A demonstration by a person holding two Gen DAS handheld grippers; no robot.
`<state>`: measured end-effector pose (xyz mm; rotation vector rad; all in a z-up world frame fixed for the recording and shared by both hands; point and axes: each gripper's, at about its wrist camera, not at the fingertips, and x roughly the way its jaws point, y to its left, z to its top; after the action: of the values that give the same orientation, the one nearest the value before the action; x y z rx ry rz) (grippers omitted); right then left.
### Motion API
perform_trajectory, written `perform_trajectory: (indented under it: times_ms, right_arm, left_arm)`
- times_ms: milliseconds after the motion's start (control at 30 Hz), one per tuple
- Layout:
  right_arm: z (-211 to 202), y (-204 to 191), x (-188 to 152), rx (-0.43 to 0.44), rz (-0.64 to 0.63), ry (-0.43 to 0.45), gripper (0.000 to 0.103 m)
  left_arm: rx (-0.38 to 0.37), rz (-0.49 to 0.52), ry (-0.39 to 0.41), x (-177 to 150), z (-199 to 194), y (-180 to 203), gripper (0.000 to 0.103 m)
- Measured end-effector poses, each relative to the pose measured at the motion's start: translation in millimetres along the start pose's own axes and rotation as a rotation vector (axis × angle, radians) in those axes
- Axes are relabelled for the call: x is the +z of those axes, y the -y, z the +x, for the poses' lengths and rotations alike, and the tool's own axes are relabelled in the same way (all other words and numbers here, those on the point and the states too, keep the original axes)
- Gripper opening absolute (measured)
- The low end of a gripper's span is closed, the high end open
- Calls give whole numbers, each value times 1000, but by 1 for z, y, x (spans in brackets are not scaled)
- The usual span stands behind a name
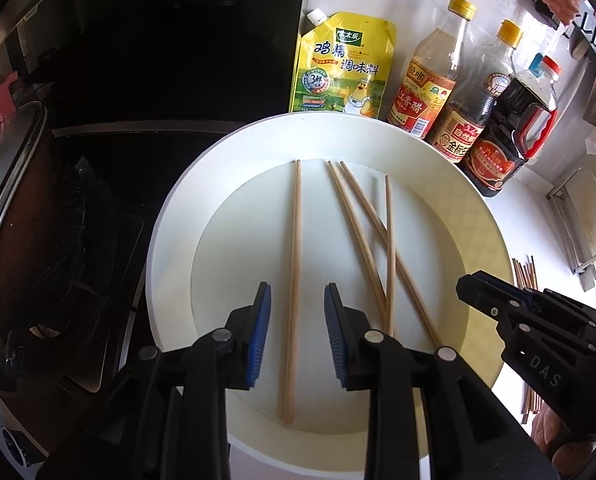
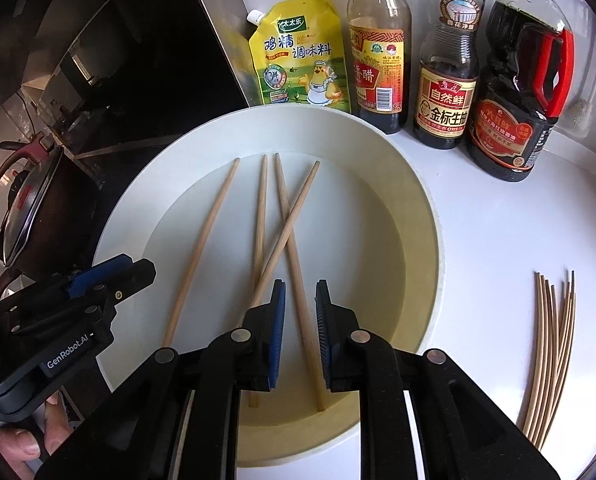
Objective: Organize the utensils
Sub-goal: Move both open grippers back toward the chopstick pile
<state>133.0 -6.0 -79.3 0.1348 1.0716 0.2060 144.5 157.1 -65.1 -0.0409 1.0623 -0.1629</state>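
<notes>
Both grippers are pitched steeply down over the white plate (image 1: 170,240) at frame centre. The left gripper (image 1: 297,308) and right gripper (image 2: 300,304) are held slightly apart, each straddling a chopstick (image 1: 292,300) unpressed.

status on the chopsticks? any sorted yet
Done: four chopsticks lie in the white plate, three of them crossing. In hand: nothing; left tool and right tool are open, each straddling a chopstick. Left: the loose bundle on the counter, to the plate's right.
</notes>
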Motion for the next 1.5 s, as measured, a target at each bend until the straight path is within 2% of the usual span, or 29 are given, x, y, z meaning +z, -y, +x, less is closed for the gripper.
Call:
perform_trajectory:
  times_ms: [467, 700, 1033, 1100, 1233, 1333, 1500]
  right_arm:
    - [-39, 12, -25, -13, 22, 42, 16]
    - [-60, 26, -37, -36, 31, 64, 20]
    - [-87, 60, -55, -59, 66, 73, 21]
    - [-91, 68, -60, -62, 73, 72, 26]
    - [-100, 87, -71, -77, 92, 65, 27]
    - [-106, 104, -80, -95, 112, 58, 28]
    - [-116, 140, -99, -128, 162, 51, 35]
  left_arm:
    - [-16, 28, 26, -17, -30, 21, 33]
    - [-37, 56, 40, -22, -40, 42, 33]
    - [-56, 83, 58, -28, -53, 74, 42]
    - [-62, 88, 55, -30, -55, 81, 43]
    - [-73, 108, 47, -36, -56, 101, 44]
    - [-88, 121, 43, -39, -56, 116, 48]
    - [-117, 154, 29, -45, -53, 147, 49]
